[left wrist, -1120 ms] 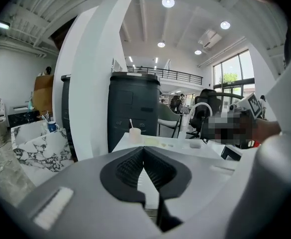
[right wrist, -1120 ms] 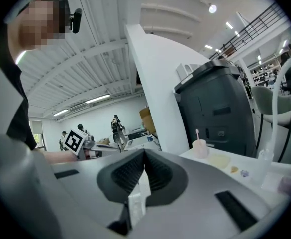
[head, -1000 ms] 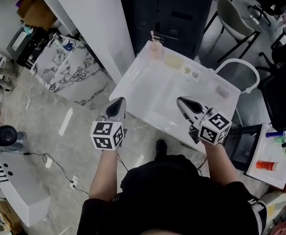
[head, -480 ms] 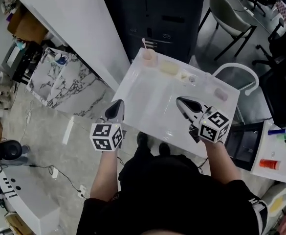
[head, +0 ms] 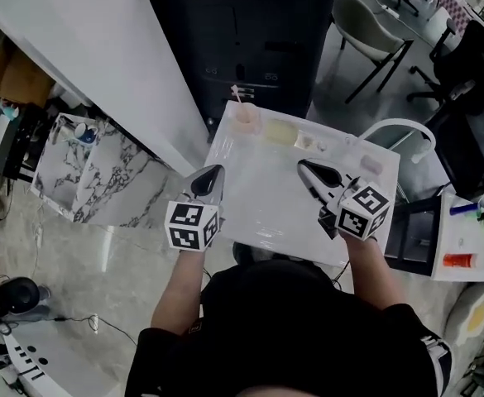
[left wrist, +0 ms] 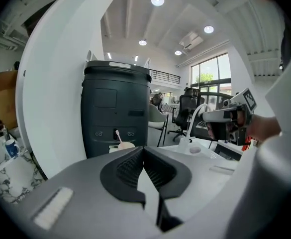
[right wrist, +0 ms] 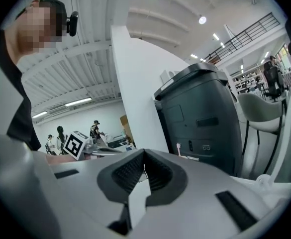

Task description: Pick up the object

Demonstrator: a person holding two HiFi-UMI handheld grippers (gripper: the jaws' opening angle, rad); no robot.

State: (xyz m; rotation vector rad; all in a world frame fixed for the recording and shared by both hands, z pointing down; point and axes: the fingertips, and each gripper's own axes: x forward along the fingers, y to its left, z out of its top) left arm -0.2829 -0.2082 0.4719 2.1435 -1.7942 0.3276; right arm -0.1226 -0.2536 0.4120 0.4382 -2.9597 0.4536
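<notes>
Along the far edge of the white table (head: 266, 213) stand a pink cup with a stick in it (head: 246, 116), a pale yellow block (head: 280, 132), two tiny pieces (head: 312, 144) and a pinkish lump (head: 372, 165). My left gripper (head: 211, 176) hovers at the table's left edge, shut and empty. The right gripper (head: 309, 170) hangs over the table's right half, its jaws also together with nothing in them. Both stay well short of the objects. In the left gripper view the cup (left wrist: 123, 144) shows just beyond the closed jaws (left wrist: 144, 151). The right gripper view shows closed jaws (right wrist: 144, 156).
A dark cabinet (head: 250, 40) stands right behind the table, a white slanted wall panel (head: 101, 48) to its left. A white-framed chair (head: 399, 135) sits at the table's right, a side tray with bottles (head: 461, 251) further right. Marble floor lies to the left.
The person has stepped toward the table. Both grippers have moved forward over it, the left one from beside the corner to the left edge. Both stay closed.
</notes>
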